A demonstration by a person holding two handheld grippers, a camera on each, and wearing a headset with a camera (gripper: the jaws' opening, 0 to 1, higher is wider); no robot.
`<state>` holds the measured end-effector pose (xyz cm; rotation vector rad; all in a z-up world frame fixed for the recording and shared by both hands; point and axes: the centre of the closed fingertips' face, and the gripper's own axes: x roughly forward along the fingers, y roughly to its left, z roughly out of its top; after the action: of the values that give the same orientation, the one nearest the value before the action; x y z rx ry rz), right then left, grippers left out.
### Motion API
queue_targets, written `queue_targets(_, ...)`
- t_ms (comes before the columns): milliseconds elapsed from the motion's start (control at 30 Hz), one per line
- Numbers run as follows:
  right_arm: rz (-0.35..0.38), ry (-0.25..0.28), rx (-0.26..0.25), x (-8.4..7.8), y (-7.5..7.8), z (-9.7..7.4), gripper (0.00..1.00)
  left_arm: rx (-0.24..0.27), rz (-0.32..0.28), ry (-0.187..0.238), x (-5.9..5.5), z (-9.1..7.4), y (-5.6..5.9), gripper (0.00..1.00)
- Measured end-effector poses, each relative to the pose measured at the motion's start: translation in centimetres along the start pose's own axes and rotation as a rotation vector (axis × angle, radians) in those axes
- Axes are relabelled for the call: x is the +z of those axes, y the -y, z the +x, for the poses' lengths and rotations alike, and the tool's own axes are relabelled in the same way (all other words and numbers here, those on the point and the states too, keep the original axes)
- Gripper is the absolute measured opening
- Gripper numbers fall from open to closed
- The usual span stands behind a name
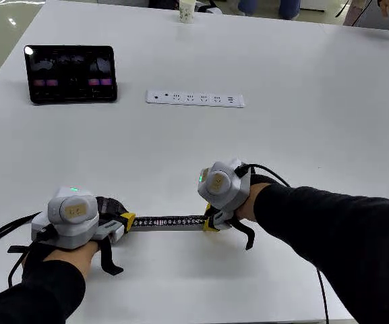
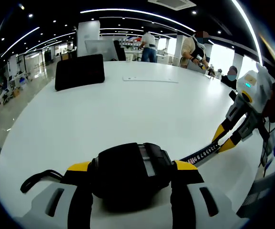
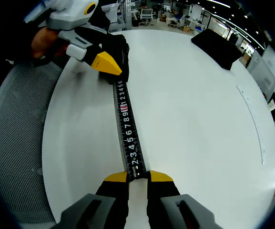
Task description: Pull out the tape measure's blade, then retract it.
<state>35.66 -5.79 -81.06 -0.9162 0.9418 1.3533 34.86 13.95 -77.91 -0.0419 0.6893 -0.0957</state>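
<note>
A black tape measure case (image 2: 130, 172) sits between the yellow-tipped jaws of my left gripper (image 2: 132, 167), which is shut on it; the case (image 1: 111, 206) rests low on the white table. Its dark blade (image 1: 168, 221) with white numbers runs rightwards to my right gripper (image 1: 211, 223). In the right gripper view the blade (image 3: 127, 133) stretches from the case (image 3: 117, 50) down to my right gripper (image 3: 138, 177), shut on the blade's end. The blade (image 2: 203, 154) leaves the case toward the other gripper (image 2: 231, 137).
A black tablet (image 1: 71, 73) stands at the back left and a white power strip (image 1: 195, 98) lies mid-table. A cup (image 1: 187, 10) stands at the far edge. Black straps (image 1: 12, 227) trail by my left hand. People stand beyond the table (image 2: 149, 46).
</note>
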Motion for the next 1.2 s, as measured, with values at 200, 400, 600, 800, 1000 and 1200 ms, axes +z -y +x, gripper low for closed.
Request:
queue_targets(200, -0.002, -0.002, -0.001, 0.2, 0.0, 0.1, 0.11, -0.002, 0.0, 0.0, 0.0, -0.1, 0.0, 0.61)
queue_targets(400, -0.003, 0.002, 0.0, 0.5, -0.1, 0.2, 0.11, 0.003, 0.004, 0.005, 0.0, 0.0, 0.0, 0.61)
queue_targets(600, 0.005, 0.009, -0.001, 0.7, -0.1, 0.3, 0.11, -0.001, 0.002, 0.006, 0.0, 0.0, -0.1, 0.61)
queue_targets(800, 0.005, 0.008, -0.001, 0.9, -0.1, 0.4, 0.11, -0.006, -0.005, 0.0, 0.0, 0.0, 0.1, 0.61)
queue_targets(1000, 0.004, 0.011, 0.0, 1.1, -0.1, 0.4, 0.11, -0.011, -0.01, -0.012, 0.0, -0.1, 0.1, 0.61)
queue_targets(1200, 0.009, 0.014, 0.002, 1.2, -0.1, 0.5, 0.11, -0.013, -0.01, -0.016, 0.0, -0.2, 0.2, 0.61)
